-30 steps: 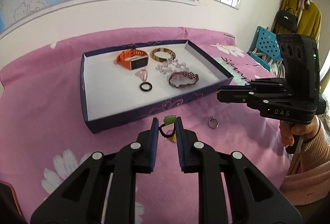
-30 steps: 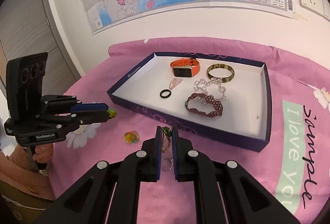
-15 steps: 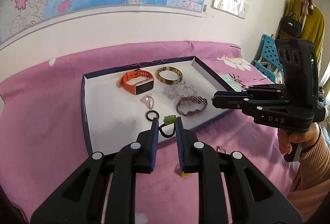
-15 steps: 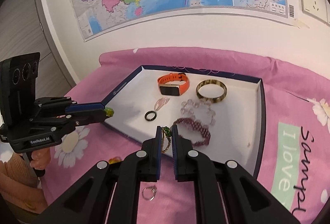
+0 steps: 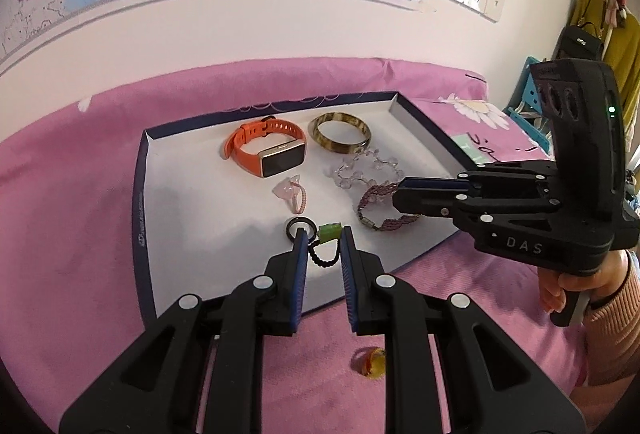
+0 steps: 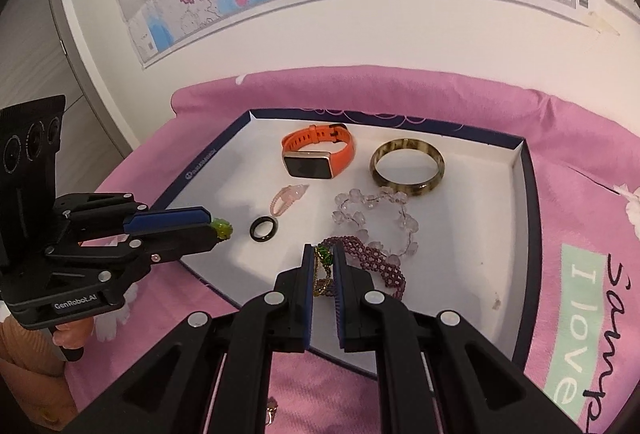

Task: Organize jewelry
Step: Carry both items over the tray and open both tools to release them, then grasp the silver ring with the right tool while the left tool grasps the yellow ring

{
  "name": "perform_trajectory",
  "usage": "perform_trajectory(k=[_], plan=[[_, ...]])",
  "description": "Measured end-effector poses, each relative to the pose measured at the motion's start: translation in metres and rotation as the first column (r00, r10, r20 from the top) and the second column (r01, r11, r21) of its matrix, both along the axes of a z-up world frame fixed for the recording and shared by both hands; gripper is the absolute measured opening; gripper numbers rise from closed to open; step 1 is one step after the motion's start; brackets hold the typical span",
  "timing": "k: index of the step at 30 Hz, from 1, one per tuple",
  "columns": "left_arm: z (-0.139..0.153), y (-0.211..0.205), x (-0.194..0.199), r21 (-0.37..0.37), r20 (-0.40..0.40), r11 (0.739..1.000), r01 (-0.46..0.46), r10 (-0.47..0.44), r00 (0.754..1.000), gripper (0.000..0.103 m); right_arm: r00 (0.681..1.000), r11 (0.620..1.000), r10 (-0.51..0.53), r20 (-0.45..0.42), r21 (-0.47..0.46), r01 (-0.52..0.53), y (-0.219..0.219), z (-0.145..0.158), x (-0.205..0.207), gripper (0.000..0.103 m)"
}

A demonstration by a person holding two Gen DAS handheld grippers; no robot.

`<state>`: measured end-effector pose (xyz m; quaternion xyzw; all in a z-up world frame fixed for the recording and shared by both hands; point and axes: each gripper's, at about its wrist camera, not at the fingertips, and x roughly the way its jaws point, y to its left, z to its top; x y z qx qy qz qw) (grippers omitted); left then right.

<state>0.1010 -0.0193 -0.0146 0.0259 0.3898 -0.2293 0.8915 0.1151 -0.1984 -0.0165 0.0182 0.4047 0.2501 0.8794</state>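
Inside, the navy-walled tray [image 6: 527, 194] held an orange smartwatch [image 6: 316, 154], a mottled bangle [image 6: 408, 167], a clear crystal bracelet [image 6: 376, 218], a purple beaded bracelet [image 6: 376, 260], a pink charm [image 6: 290, 196] and a black ring [image 6: 264, 228], all on its white floor. The left gripper [image 5: 323, 242] was clamped on a black cord with a green bead [image 5: 329, 232], held over the tray's near part beside the black ring. The right gripper [image 6: 322, 262] was pinched together on a gold-and-green chain [image 6: 322, 266], above the purple bracelet. White floor lay bare along the tray's left side and its right wall. An amber ring [image 5: 370, 364] sat on the pink cloth [image 5: 80, 194] outside the near wall.
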Motion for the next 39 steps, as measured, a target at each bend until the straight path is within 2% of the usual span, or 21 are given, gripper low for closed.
perform_trajectory(k=[13,20,26,30,34,39], plan=[[-0.018,-0.007,0.012,0.029,-0.057,1.000,-0.008,0.009,0.998,0.018,1.000,1.000,-0.010,-0.028,-0.019,0.010,0.001,-0.010,0.006,0.011],[-0.016,-0.006,0.007,0.018,-0.052,1.000,0.002,-0.002,0.999,0.018,1.000,1.000,-0.027,-0.014,-0.002,0.027,-0.004,-0.006,0.003,0.012],[0.000,0.006,-0.006,-0.005,-0.001,1.000,-0.015,0.015,1.000,0.029,0.999,0.999,-0.029,0.016,0.041,0.029,-0.013,0.007,-0.016,0.022],[0.012,0.018,-0.024,-0.026,0.043,1.000,-0.015,0.016,0.999,0.036,1.000,0.998,-0.006,0.029,0.057,0.004,-0.014,0.013,-0.035,0.025],[0.020,0.027,-0.044,-0.039,0.074,0.999,-0.006,0.009,0.997,0.047,0.999,0.998,0.031,0.032,0.047,-0.032,-0.010,0.014,-0.057,0.033],[0.014,0.031,-0.067,-0.016,0.079,1.000,0.021,-0.019,0.997,0.051,0.999,0.999,0.050,0.016,-0.003,-0.050,-0.004,0.004,-0.077,0.039]])
